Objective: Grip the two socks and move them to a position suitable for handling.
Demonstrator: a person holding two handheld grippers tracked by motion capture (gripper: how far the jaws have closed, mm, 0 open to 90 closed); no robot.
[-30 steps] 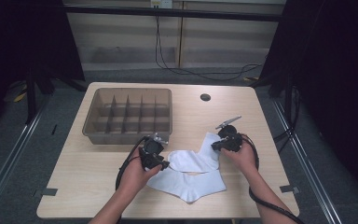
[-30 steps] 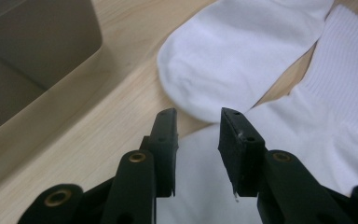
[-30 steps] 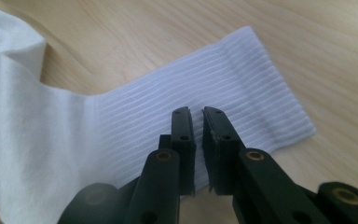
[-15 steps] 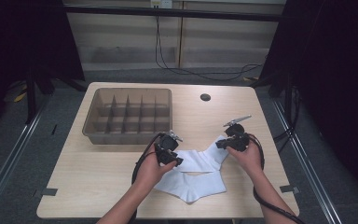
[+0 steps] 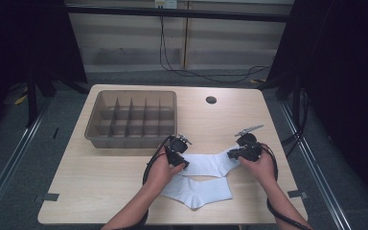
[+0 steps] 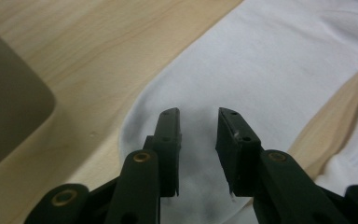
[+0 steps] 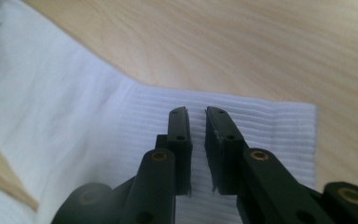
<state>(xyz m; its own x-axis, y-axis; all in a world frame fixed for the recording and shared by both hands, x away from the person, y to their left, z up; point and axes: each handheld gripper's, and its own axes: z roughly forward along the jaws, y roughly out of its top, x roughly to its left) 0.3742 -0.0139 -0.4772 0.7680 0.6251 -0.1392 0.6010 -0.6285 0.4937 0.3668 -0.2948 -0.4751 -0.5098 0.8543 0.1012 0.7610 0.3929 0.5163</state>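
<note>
two white socks on a wooden table near a brown divided tray, upper sock between both grippers, left gripper over its toe, jaws just narrowed, small gap, nothing pinched, right gripper over its ribbed cuff, jaws nearly together, nothing gripped, lower sock just beside

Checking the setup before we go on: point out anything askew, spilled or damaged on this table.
Nothing stands out. Two white socks lie flat on the table: the upper sock between the left gripper and right gripper, the lower sock in front of it. The divided tray sits square and looks empty.
</note>
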